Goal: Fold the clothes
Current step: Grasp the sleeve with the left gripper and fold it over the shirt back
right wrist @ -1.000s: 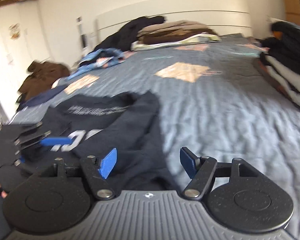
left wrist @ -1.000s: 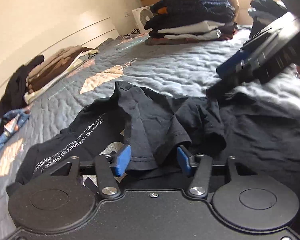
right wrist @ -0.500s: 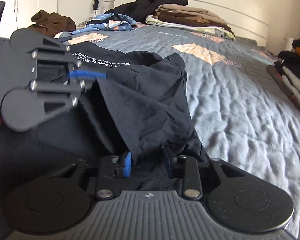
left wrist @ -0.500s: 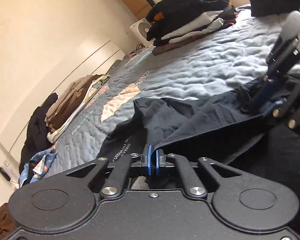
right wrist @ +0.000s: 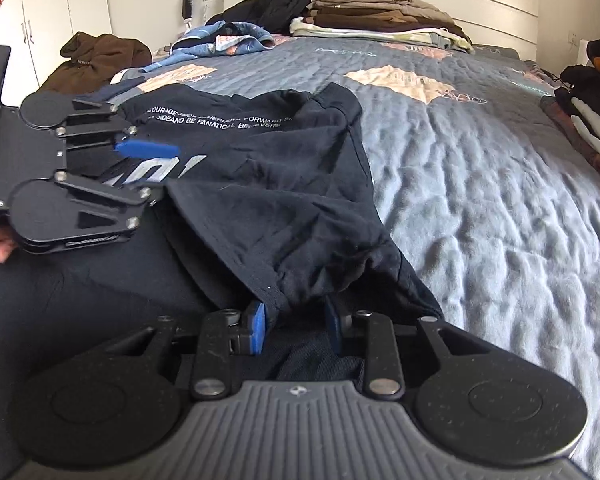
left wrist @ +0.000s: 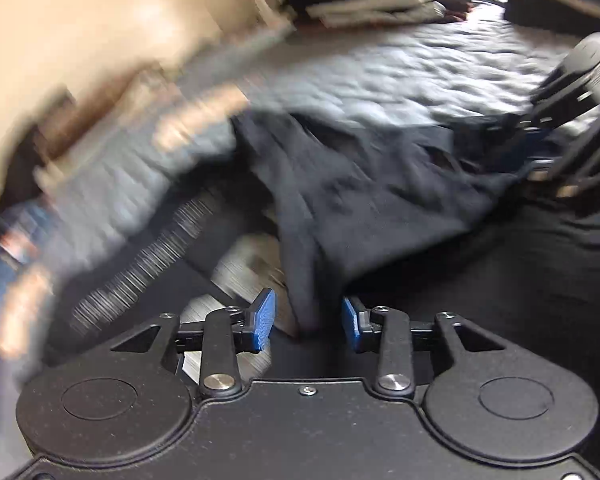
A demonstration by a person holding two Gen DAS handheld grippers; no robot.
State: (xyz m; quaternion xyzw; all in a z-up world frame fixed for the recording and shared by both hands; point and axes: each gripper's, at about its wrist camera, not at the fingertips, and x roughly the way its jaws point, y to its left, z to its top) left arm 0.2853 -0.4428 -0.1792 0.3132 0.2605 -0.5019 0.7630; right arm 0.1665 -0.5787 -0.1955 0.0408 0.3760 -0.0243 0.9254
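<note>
Right wrist view, black T-shirt (right wrist: 284,196) bunched inside right gripper (right wrist: 296,326)

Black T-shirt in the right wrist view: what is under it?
The black T-shirt lies on the grey quilted bedspread, which shows beyond its right edge. Anything beneath the cloth itself is covered.

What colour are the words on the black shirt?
White letters on the shirt, clearest in the right wrist view.
</note>
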